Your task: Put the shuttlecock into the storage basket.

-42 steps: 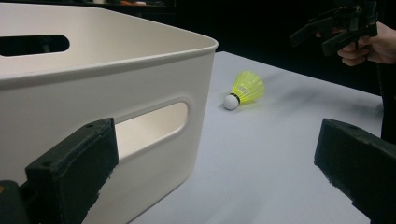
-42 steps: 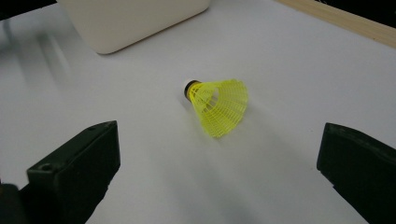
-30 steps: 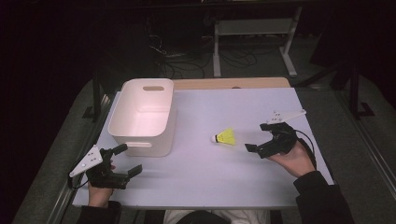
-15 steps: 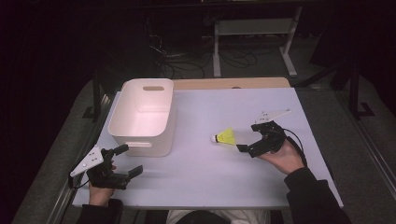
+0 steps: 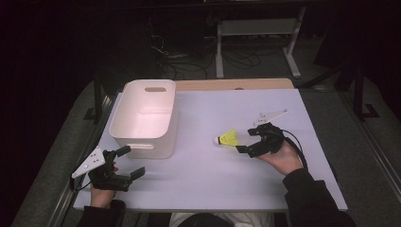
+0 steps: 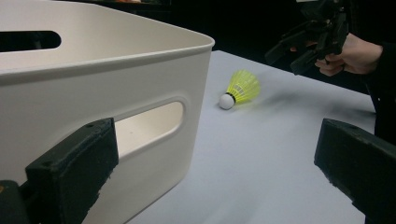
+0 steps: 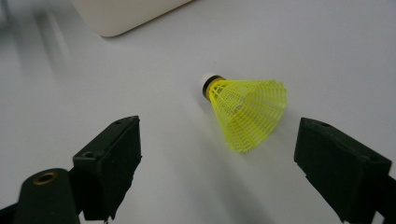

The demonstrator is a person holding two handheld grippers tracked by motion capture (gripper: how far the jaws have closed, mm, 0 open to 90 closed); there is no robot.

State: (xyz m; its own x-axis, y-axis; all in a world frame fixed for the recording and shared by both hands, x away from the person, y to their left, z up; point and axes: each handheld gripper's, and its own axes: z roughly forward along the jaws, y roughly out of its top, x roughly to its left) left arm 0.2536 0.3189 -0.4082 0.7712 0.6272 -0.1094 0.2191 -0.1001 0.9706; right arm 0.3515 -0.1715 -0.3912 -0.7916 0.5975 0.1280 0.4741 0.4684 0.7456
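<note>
A yellow shuttlecock (image 5: 228,138) (image 6: 242,87) (image 7: 245,112) with a white cork lies on its side on the white table, cork toward the bin. My right gripper (image 5: 247,141) (image 7: 222,140) (image 6: 287,58) sits low just right of it. Its jaws have just been closing a little but stand wide, one on each side of the skirt's rim without touching it. A white plastic bin (image 5: 146,118) (image 6: 93,93) (image 7: 126,14) stands at the left and looks empty. My left gripper (image 5: 131,161) (image 6: 215,144) rests open near the bin's front corner, holding nothing.
The white table top (image 5: 213,189) ends in a wooden strip (image 5: 231,84) at the far side. Beyond it, on the dark floor, are a metal frame (image 5: 257,28) and loose cables (image 5: 175,61). Open table surface lies between the bin and the shuttlecock.
My right gripper has moved left and lower, up to the shuttlecock, and its jaws now flank the skirt. The left gripper, bin and shuttlecock have stayed put.
</note>
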